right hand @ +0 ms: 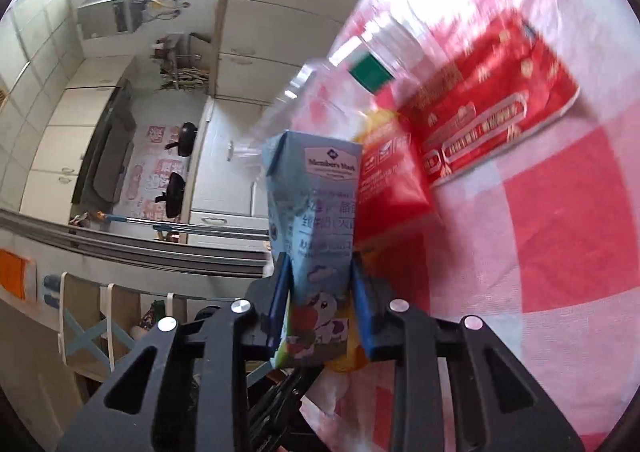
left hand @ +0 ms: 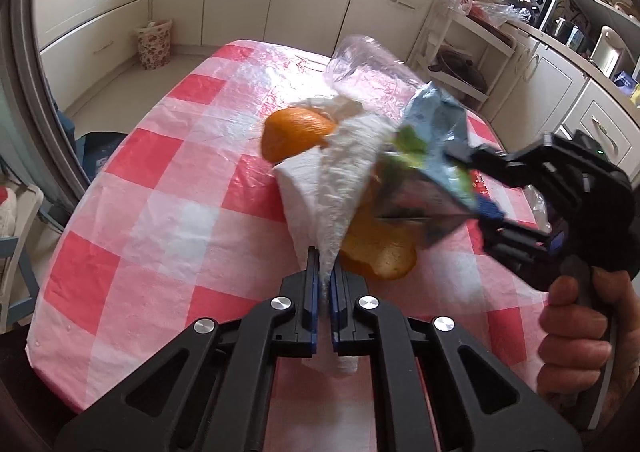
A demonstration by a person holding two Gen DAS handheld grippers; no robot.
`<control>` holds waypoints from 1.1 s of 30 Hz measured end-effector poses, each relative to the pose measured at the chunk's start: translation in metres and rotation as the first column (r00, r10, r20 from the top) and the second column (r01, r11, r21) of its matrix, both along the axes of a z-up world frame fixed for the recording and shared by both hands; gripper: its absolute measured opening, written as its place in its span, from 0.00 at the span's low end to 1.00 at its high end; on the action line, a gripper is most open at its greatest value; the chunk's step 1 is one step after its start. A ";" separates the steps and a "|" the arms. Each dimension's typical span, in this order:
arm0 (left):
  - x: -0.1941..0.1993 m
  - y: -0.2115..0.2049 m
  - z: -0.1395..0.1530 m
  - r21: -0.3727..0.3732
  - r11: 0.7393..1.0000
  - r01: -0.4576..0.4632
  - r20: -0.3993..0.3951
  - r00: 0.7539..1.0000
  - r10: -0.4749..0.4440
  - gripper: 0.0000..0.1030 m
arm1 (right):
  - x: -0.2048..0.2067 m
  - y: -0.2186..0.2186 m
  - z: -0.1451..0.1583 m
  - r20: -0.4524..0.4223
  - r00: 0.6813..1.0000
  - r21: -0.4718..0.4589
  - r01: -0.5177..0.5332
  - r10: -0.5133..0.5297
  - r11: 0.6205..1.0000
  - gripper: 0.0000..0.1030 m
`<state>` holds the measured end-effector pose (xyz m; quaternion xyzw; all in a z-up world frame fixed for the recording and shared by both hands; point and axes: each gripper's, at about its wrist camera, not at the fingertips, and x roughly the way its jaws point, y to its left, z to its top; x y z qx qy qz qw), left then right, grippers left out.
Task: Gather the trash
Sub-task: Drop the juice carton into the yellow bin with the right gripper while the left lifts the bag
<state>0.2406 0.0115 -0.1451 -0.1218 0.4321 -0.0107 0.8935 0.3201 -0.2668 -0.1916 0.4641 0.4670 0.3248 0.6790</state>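
Your left gripper (left hand: 325, 272) has its jaws drawn almost together, pinching the lower corner of a white paper napkin (left hand: 332, 188); the rest of the sheet fans up and away from the blue pads, lifted clear of the cloth. Your right gripper (right hand: 320, 284) has its jaws at a narrow-to-middling gap, both blue pads pressed flat against the sides of a light blue milk carton (right hand: 312, 204), which stands up between them and looks a little crumpled in the left wrist view. So each hand already carries one piece of trash.

Just beyond the napkin lie two pieces of orange peel: one half-dome (left hand: 296, 132) behind the sheet, another (left hand: 380, 252) on the cloth beside your left jaws, under the carton. A clear plastic bottle (left hand: 360, 60) lies on its side further out on the red-and-white checked tablecloth (left hand: 160, 156). From the right wrist view a red printed wrapper (right hand: 480, 112) lies on the cloth just past the carton, with what looks like a second red packet touching it.

By my reading you are early to midway: two items are gripped, but neither is binned, and the peels, bottle and red wrappers are left. A small flowered basket (left hand: 154, 44) on the floor by the cupboards may be the bin; I cannot tell for certain.
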 end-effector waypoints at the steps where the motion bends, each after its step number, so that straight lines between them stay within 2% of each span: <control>1: -0.003 0.002 0.001 -0.004 1.000 -0.005 0.000 1.000 0.005 0.04 | -0.003 -0.006 0.006 0.025 1.000 -0.011 0.005 -0.005 1.000 0.30; 4: -0.012 0.004 0.007 -0.008 1.000 -0.013 0.012 1.000 0.013 0.03 | -0.011 -0.018 0.021 0.076 0.997 -0.041 0.031 -0.028 0.999 0.30; 9: -0.034 -0.002 0.027 -0.014 1.000 -0.008 0.074 0.997 0.009 0.02 | -0.032 -0.050 0.035 0.138 0.988 -0.096 0.085 -0.071 0.992 0.29; 15: -0.047 -0.018 0.053 -0.010 0.999 0.034 0.133 0.991 -0.032 0.02 | -0.048 -0.094 0.050 0.200 0.967 -0.176 0.192 -0.156 0.965 0.29; 18: -0.040 -0.022 0.049 0.006 0.999 0.044 0.096 0.994 -0.044 0.02 | -0.053 -0.117 0.051 0.204 0.955 -0.180 0.254 -0.217 0.950 0.29; 22: -0.029 -0.019 0.034 0.046 0.999 0.000 0.044 0.999 -0.002 0.03 | -0.057 -0.132 0.051 0.197 0.940 -0.164 0.312 -0.279 0.936 0.29; 25: -0.022 -0.016 0.029 0.066 0.998 -0.024 0.034 0.999 0.022 0.17 | -0.058 -0.140 0.051 0.197 0.933 -0.158 0.333 -0.301 0.929 0.29; 28: -0.024 -0.017 0.038 0.051 0.998 -0.029 0.057 0.998 0.026 0.29 | -0.057 -0.143 0.052 0.203 0.928 -0.164 0.347 -0.313 0.923 0.29; 30: -0.028 -0.026 0.047 0.096 0.995 -0.025 0.105 0.994 0.015 0.48 | -0.058 -0.153 0.055 0.215 0.922 -0.175 0.362 -0.323 0.916 0.29; 33: -0.020 -0.039 0.050 0.161 0.987 -0.019 0.125 0.992 -0.002 0.51 | -0.060 -0.169 0.063 0.243 0.902 -0.206 0.408 -0.358 0.889 0.29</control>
